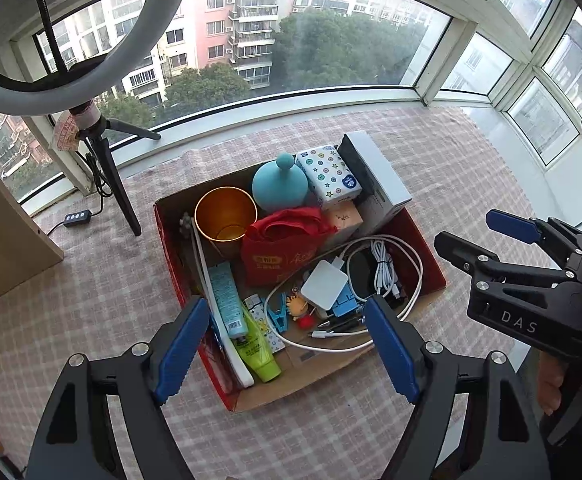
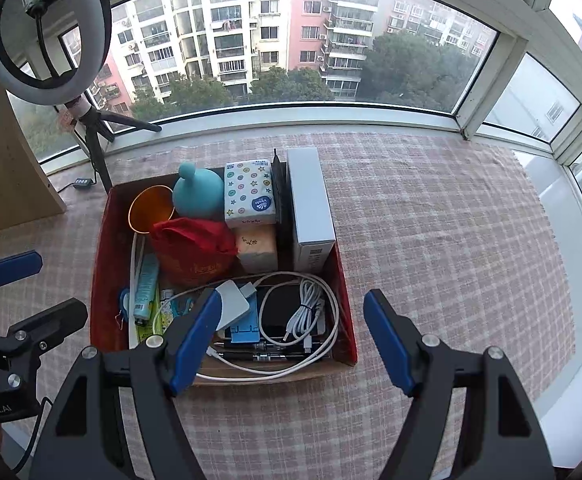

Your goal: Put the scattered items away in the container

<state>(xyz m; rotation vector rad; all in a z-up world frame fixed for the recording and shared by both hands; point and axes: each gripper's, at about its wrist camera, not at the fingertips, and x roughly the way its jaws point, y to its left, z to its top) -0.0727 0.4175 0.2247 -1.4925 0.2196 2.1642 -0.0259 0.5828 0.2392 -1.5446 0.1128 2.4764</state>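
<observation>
A red cardboard box sits on the checked tablecloth. It holds an orange cup, a teal round bottle, a tissue pack, a white carton, a red bag, tubes, a white charger and white cables. My left gripper is open and empty above the box's near end. My right gripper is open and empty above the box's near right corner. The right gripper also shows in the left wrist view.
A ring light on a black tripod stands at the back left, with its cable remote on the cloth. A wooden panel is at the left. Windows run along the back and right.
</observation>
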